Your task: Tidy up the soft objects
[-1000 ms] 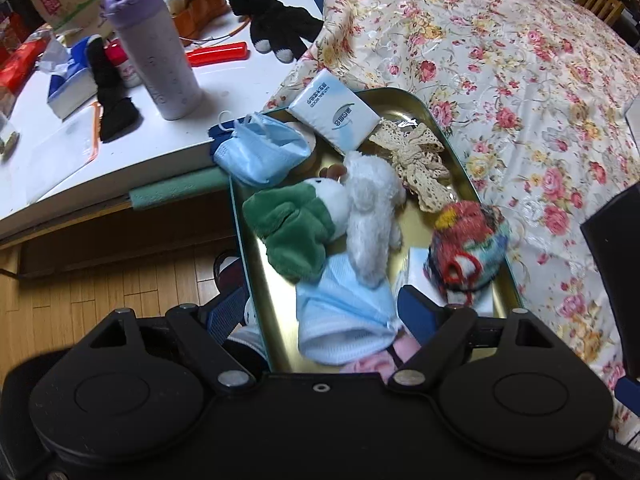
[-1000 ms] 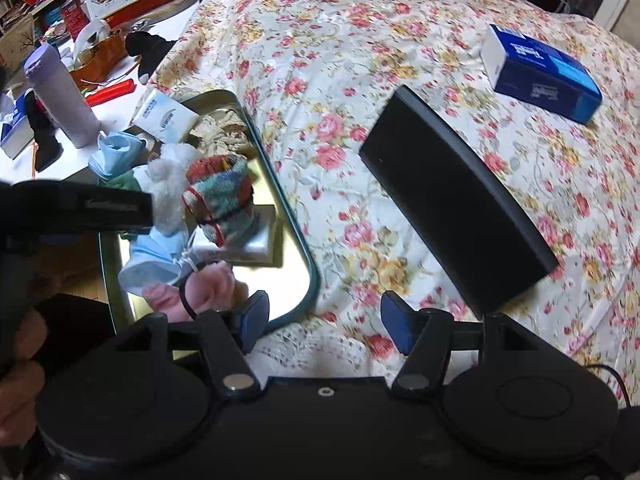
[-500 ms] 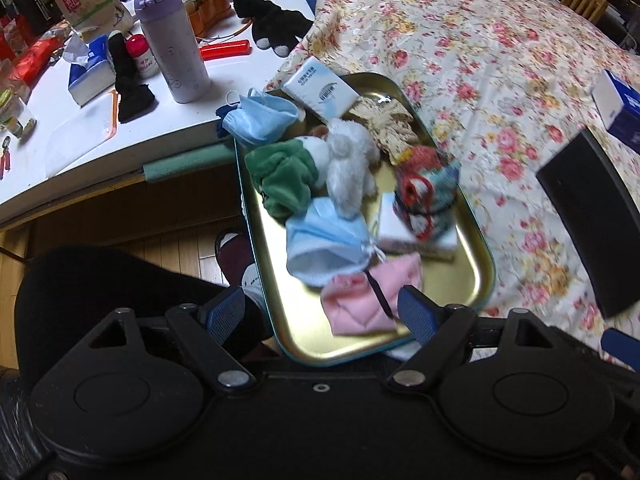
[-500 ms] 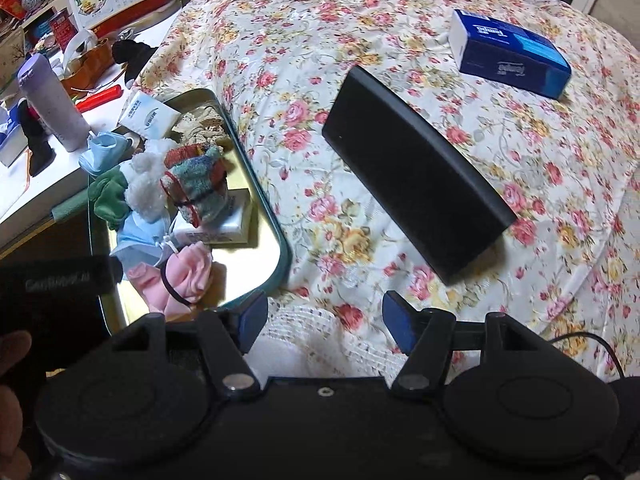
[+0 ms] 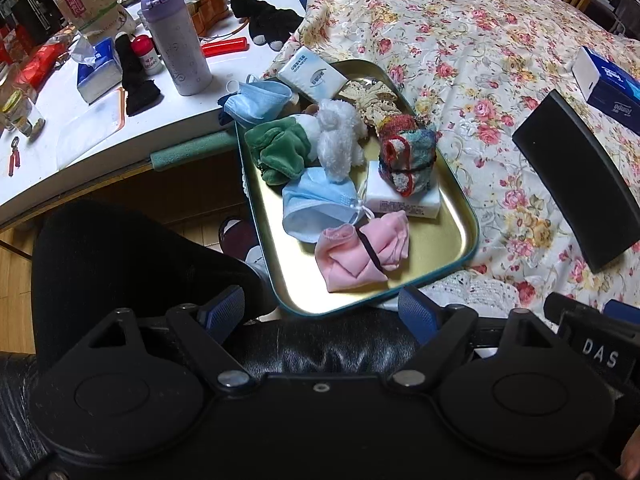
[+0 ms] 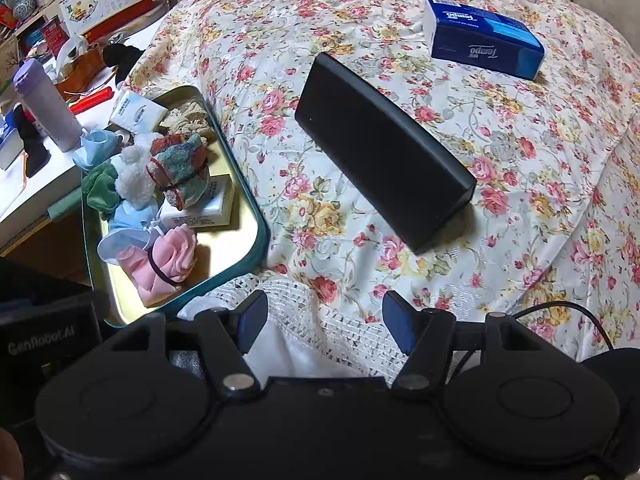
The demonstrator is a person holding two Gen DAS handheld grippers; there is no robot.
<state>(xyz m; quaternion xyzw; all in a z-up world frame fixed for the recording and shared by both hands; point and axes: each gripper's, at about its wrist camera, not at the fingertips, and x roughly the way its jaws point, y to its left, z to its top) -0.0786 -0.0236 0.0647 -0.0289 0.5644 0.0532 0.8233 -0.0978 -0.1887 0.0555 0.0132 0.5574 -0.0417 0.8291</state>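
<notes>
A gold metal tray (image 5: 448,240) (image 6: 236,236) rests on the flowered tablecloth's left edge. It holds a pink cloth bundle (image 5: 360,254) (image 6: 168,258), two blue face masks (image 5: 316,204) (image 5: 256,100), a green and white plush (image 5: 304,144), a multicoloured knitted roll (image 5: 408,154) (image 6: 180,170) on a white packet, lace and a tissue pack (image 5: 312,76). My left gripper (image 5: 322,314) hangs open just in front of the tray's near rim, with nothing between its fingers. My right gripper (image 6: 324,320) is open over the lace table edge, right of the tray, also holding nothing.
A long black case (image 6: 384,152) (image 5: 580,180) lies on the cloth right of the tray, a blue tissue box (image 6: 484,38) beyond it. The white desk at left carries a purple bottle (image 5: 176,40), black gloves (image 5: 268,20), a tissue box and clutter. A person's dark-clad leg (image 5: 132,264) sits below.
Both grippers have drawn back from the tray towards the near edge. In the left wrist view the whole tray is now visible, no longer under the fingers. Neither gripper's opening has visibly changed.
</notes>
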